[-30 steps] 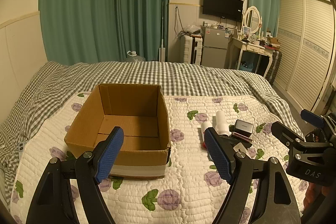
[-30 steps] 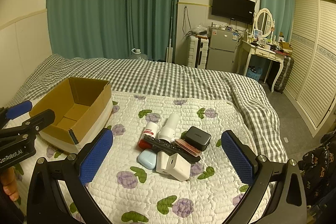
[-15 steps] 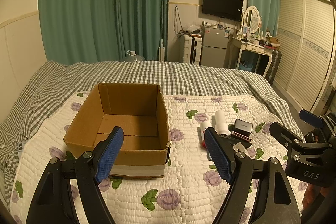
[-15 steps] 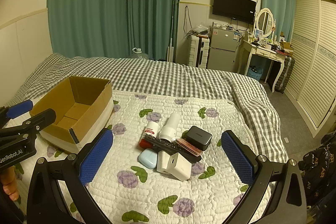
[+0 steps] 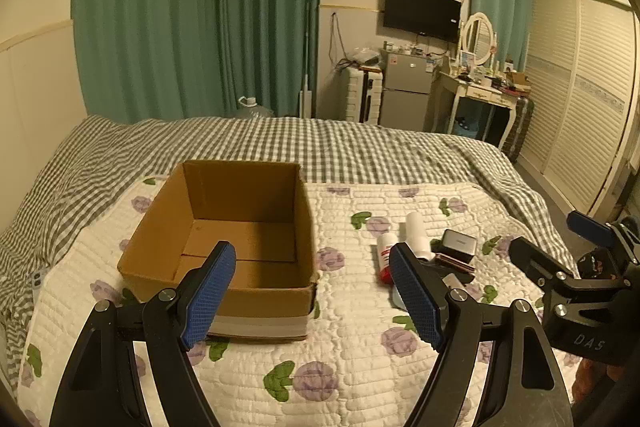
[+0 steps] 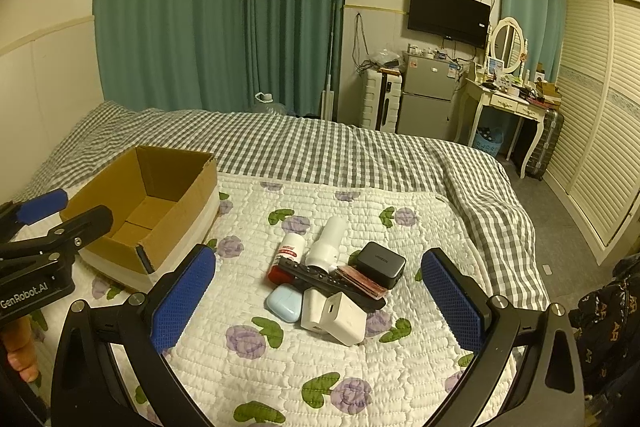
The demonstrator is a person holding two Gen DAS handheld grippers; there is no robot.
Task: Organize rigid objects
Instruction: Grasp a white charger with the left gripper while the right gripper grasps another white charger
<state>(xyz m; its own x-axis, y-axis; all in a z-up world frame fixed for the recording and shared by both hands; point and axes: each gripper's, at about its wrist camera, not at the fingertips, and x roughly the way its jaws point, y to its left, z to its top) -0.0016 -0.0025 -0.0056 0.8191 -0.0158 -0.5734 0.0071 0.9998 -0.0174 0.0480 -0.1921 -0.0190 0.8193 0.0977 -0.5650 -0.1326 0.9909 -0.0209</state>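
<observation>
So I've got a hand-held gripper in each hand over the bed, and nothing's been picked up yet, so I'd say this is the very start of the sorting job. My left hand-held gripper [image 5: 310, 289] is spread wide and holding nothing, hovering near the front of the open brown cardboard box [image 5: 224, 227]. My right hand-held gripper [image 6: 320, 301] is also spread wide with nothing in it, lined up over the little pile of stuff. The box is empty as far as I can see, just bare cardboard floor, and it sits on the white quilted bedspread with purple flowers [image 6: 320, 367], left of the pile and well apart from it. The pile is a white cube-shaped charger [image 6: 340, 317] nearest me, a pale blue rounded earbud case [image 6: 283, 303] just beside it, a long black remote [image 6: 320, 281] lying across the middle, a black boxy charger [image 6: 380, 263], a white bottle with a red end [image 6: 286, 257] and a white cylinder [image 6: 328, 243] behind. Next move, I reckon: drop the right one onto the white charger, since it's closest and sits on top, pinch its flat sides squarely, then carry it over to the box.
</observation>
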